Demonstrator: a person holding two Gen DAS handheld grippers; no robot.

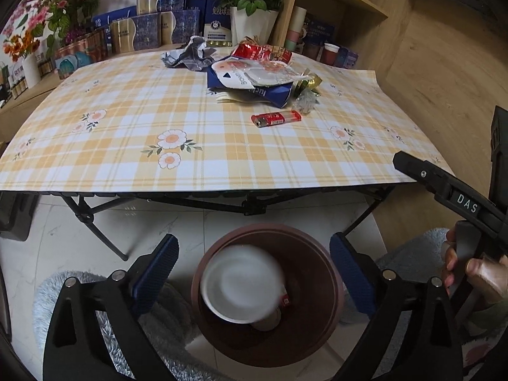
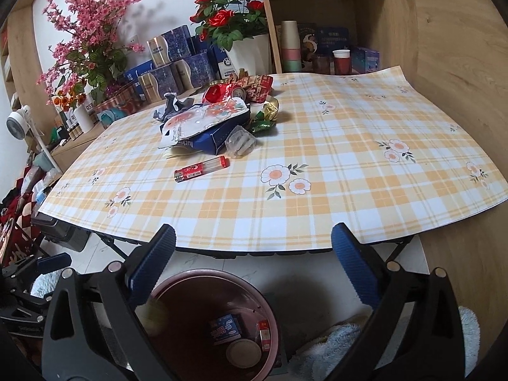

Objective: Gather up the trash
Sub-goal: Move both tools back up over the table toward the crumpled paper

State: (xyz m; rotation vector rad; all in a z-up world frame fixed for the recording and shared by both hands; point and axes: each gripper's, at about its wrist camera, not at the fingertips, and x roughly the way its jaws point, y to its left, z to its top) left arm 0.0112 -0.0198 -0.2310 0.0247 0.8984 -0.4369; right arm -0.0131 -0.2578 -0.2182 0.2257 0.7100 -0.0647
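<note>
Hanging over the brown bin (image 1: 270, 295) on the floor, the left gripper (image 1: 254, 273) was seen with its jaws spread wide and nothing gripped; a blurred white round object (image 1: 243, 284) was caught between the pads, inside the bin's mouth. The right gripper (image 2: 254, 266) was likewise held wide apart and empty above the same bin (image 2: 216, 327), where a small blue box (image 2: 226, 328) and a round lid (image 2: 243, 353) were already lying. Further trash, a pile of wrappers (image 2: 219, 117) and a red lighter (image 2: 201, 170), was left on the checked tablecloth (image 2: 317, 197).
</note>
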